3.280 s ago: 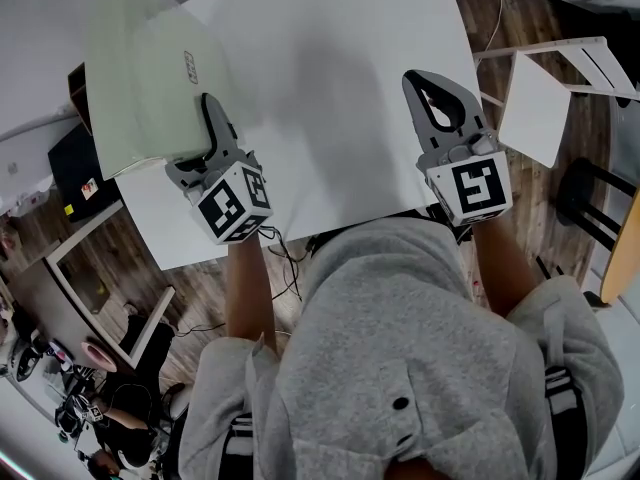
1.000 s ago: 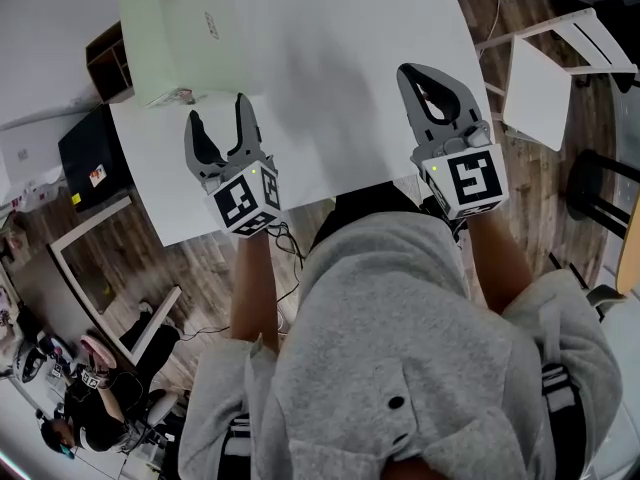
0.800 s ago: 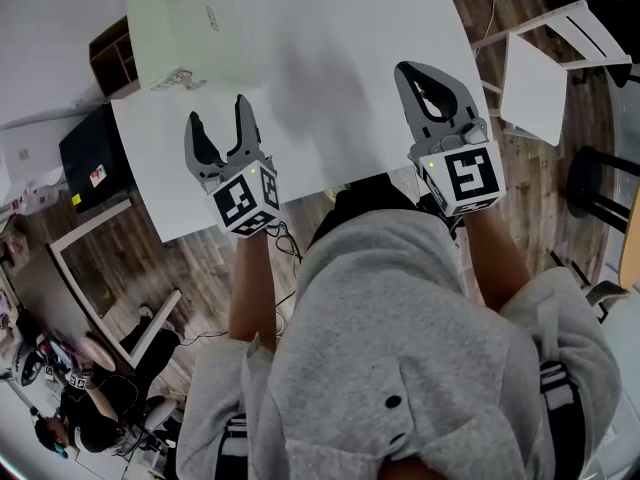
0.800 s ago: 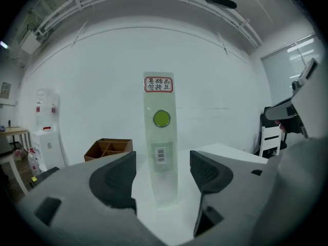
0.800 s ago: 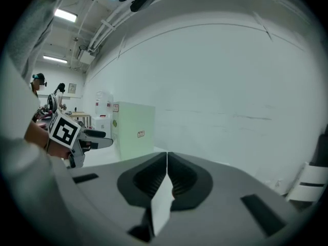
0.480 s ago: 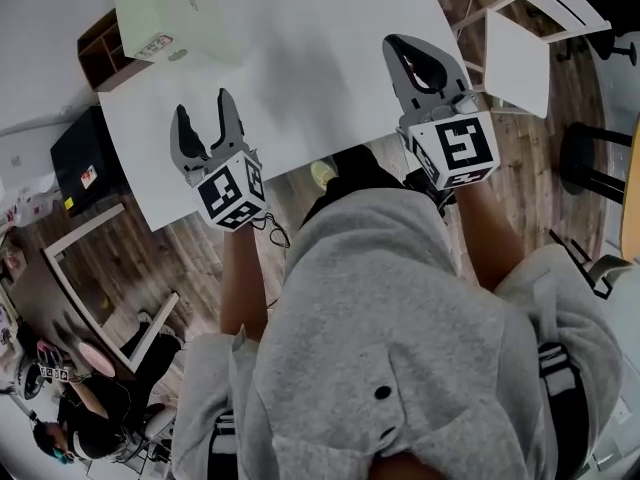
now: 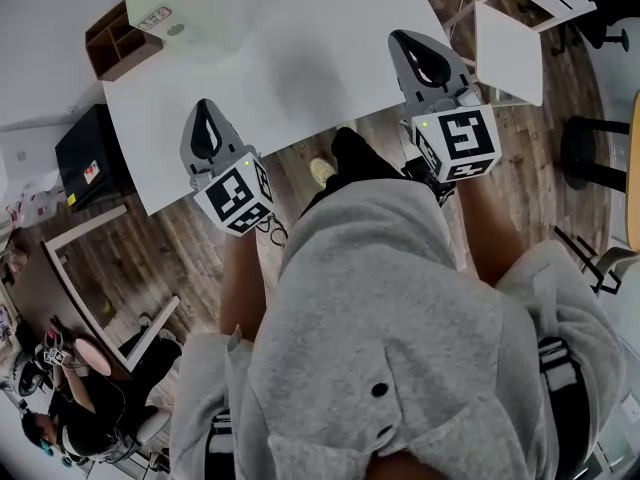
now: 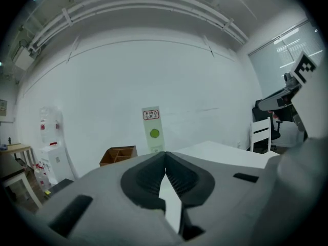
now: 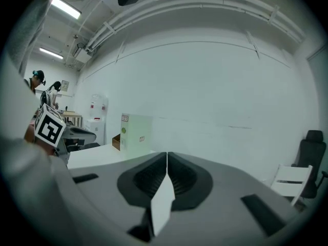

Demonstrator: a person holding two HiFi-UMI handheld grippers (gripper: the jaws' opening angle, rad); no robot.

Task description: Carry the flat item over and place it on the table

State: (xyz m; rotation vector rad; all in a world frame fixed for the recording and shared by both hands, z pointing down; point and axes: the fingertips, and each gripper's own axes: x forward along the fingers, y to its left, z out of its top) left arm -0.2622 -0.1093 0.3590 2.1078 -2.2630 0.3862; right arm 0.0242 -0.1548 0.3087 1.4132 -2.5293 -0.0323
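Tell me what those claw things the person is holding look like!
The left gripper and right gripper are grey plastic, each with two curved fingers that have dark ribbed insides. Behind each sits a white cube with black square markers. The person wears a grey sweatshirt.

The left tool [image 7: 206, 107] is hovering at the counter's [image 7: 300, 53] near edge, jaws closing on nothing; the right tool [image 7: 402, 40], jaws together, is hovering at its right edge. The pale green flat item [image 7: 175, 3] is sitting at its far left corner.

Pale green box [image 7: 200, 8] cut off at top edge, its label print [image 7: 152, 18] unreadable
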